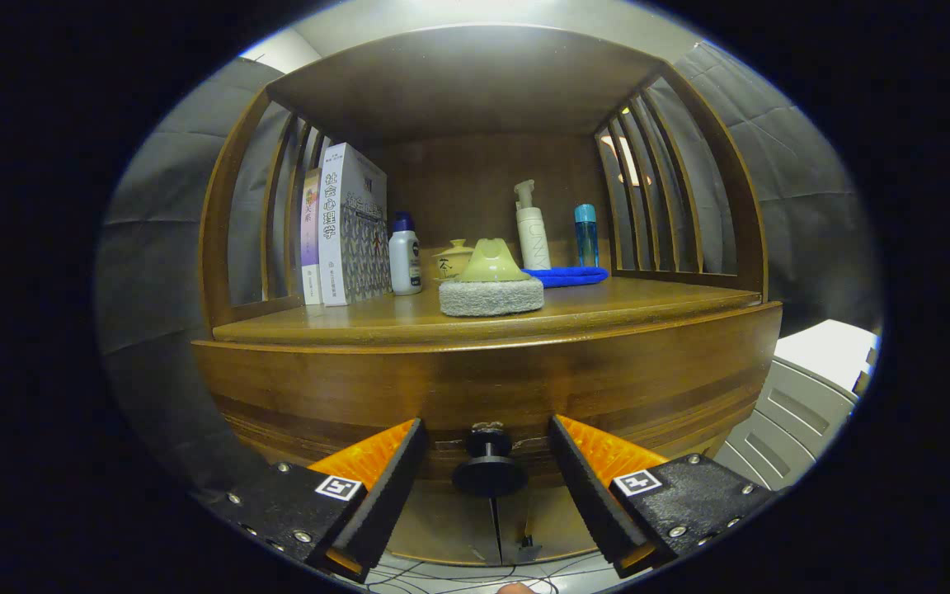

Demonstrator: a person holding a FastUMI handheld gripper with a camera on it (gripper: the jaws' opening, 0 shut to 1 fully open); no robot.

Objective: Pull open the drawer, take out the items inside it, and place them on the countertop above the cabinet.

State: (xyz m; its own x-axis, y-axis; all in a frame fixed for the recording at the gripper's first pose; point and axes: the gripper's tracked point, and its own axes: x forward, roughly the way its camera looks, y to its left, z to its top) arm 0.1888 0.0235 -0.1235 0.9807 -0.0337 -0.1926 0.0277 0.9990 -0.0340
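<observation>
Glossy dark wood cabinet (pixel 483 388), rough grey sponge (pixel 491 296) under smooth plastic, matt black knob (pixel 489 472).

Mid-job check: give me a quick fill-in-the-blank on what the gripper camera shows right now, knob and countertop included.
1. The gripper is ____, its fingers on either side of the black drawer knob without touching it.
2. The scrubbing sponge sits on the ____.
3. The blue cloth lies in front of the ____ pump bottle.
4. The books stand at the countertop's ____ end.

Missing words: open; countertop; white; left
</observation>
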